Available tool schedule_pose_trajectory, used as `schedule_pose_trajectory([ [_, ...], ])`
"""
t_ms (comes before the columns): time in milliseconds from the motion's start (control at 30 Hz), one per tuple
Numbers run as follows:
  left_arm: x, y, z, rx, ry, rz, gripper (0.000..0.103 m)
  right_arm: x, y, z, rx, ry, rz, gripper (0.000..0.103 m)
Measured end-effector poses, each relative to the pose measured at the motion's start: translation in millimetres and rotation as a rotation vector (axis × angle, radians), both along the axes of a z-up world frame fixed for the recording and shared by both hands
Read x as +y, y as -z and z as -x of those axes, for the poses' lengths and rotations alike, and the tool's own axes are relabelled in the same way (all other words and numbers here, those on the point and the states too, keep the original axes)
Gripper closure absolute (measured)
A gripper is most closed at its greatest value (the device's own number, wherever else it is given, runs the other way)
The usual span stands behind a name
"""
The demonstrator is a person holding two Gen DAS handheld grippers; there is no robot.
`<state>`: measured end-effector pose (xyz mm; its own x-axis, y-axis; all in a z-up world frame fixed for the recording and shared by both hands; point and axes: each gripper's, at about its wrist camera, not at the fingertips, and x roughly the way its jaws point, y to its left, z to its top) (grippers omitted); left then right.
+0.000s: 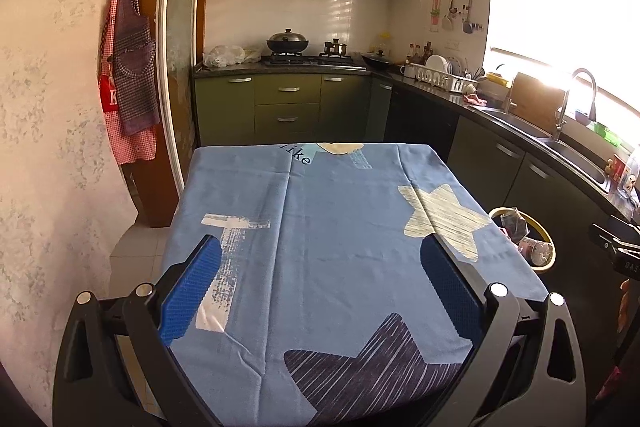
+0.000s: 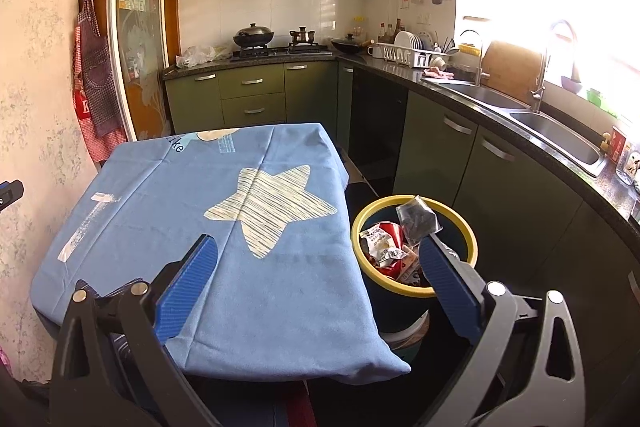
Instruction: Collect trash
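Observation:
A round bin with a yellow rim (image 2: 466,227) stands on the floor to the right of the table and holds several crumpled wrappers (image 2: 384,247) and a dark plastic bag (image 2: 418,217). In the left wrist view the same bin (image 1: 548,241) peeks out past the table's right edge. The table wears a blue cloth with star prints (image 2: 240,251), and nothing lies on it. My right gripper (image 2: 316,255) is open and empty, spanning the table's right edge and the bin. My left gripper (image 1: 320,259) is open and empty above the blue cloth (image 1: 340,227).
Green kitchen cabinets (image 2: 252,95) with a stove and pots run along the back. A dark counter with a dish rack (image 2: 412,55) and a double sink (image 2: 552,135) lines the right side. Aprons (image 1: 128,67) hang on the left wall. The other gripper's tip (image 1: 616,247) shows at the right edge.

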<state>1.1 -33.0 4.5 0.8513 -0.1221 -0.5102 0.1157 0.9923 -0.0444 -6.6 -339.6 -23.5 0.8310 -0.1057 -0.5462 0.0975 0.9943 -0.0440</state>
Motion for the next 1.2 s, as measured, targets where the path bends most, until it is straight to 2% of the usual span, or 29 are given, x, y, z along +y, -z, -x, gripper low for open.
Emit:
schedule_pose_trajectory([
  [1200, -14, 8, -2, 0.018, 0.054, -0.016, 0.005, -4, 10, -7, 0.025, 0.01, -0.022, 0.007],
])
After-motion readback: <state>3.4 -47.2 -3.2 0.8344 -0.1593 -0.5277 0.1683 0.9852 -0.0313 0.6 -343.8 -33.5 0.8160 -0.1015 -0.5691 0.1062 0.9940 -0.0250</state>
